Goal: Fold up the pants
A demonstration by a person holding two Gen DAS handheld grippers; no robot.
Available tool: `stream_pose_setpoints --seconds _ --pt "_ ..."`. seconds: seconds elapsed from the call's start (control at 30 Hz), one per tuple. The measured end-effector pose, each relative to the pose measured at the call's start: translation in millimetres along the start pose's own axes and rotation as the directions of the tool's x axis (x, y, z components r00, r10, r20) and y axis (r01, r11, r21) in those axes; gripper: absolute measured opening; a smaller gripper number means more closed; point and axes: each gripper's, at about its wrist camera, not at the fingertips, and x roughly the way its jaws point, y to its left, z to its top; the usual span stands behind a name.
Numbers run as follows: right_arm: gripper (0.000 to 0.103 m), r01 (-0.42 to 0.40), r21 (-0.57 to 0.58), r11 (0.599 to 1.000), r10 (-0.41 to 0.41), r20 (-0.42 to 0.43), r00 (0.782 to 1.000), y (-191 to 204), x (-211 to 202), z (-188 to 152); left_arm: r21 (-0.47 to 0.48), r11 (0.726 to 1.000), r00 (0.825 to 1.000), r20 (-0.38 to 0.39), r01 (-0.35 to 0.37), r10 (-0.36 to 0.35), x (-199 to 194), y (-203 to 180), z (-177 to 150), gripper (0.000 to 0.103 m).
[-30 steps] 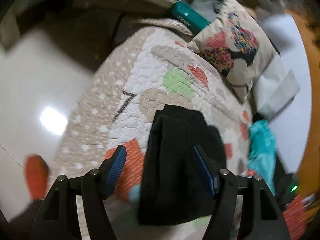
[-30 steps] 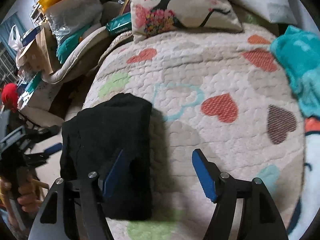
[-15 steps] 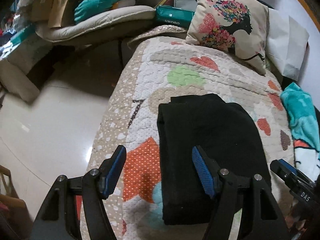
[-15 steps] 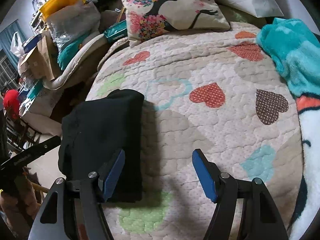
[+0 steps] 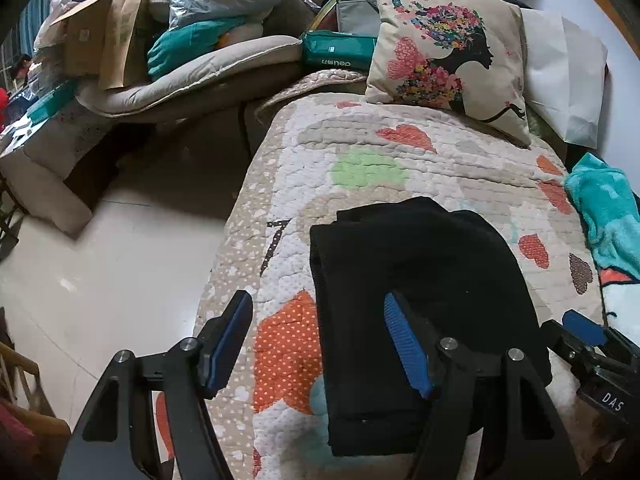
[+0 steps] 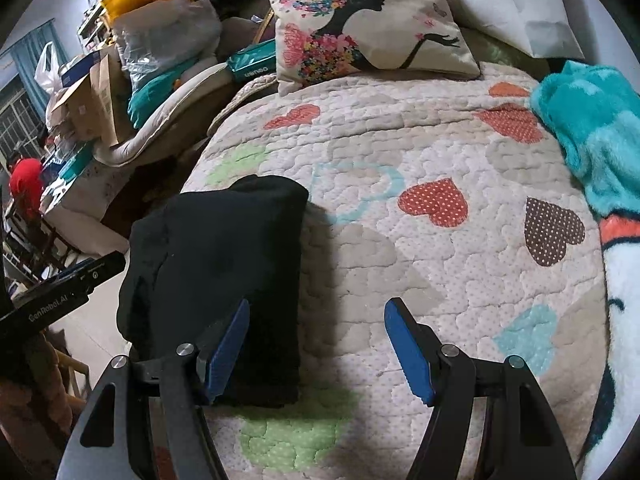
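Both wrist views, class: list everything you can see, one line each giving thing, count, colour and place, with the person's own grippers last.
pants: one, black, folded on quilt near its floor-side edge
quilt: one, cream with coloured hearts, covering the bed
cushion: one, cream, floral silhouette print, at the head end
blanket: one, teal, fluffy, along the far side
teal box: one, beside the cushion
floor: pale, glossy, beside bed
left gripper: black, blue pads, open, empty
right gripper: same, open, empty
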Motion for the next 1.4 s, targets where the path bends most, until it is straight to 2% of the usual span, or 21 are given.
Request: stream_pose_setpoints --seconds 0.47,0.73,0.9,1.07,1.4 --pt "0.075 0.000 -0.009 1.000 0.000 0.000 1.000 0 0 2 -0.045 0.998 0.998 -0.042 0.034 -0.036 8 5 -2 0.068" --pt "0.076 -0.001 -0.001 1.000 0.001 -0.002 1.000 0 2 0 -0.057 0.998 0.998 -0.048 0.024 -0.027 9 9 -2 0.068" --pt "0.076 0.002 -0.006 1.000 -0.002 0.000 1.000 0 2 0 -0.042 0.999 1.000 -0.007 0.009 -0.010 1 7 0 0.068" --pt "0.076 0.008 -0.018 1.000 -0.008 0.007 1.000 1 1 0 -0.031 0.999 0.998 0.066 0.009 -0.007 -14 5 3 0.068" --pt "0.076 0.010 -0.018 1.000 -0.009 0.008 1.000 3 0 0 0.013 1.000 0.975 0.223 0.021 -0.023 -51 -8 7 0.068"
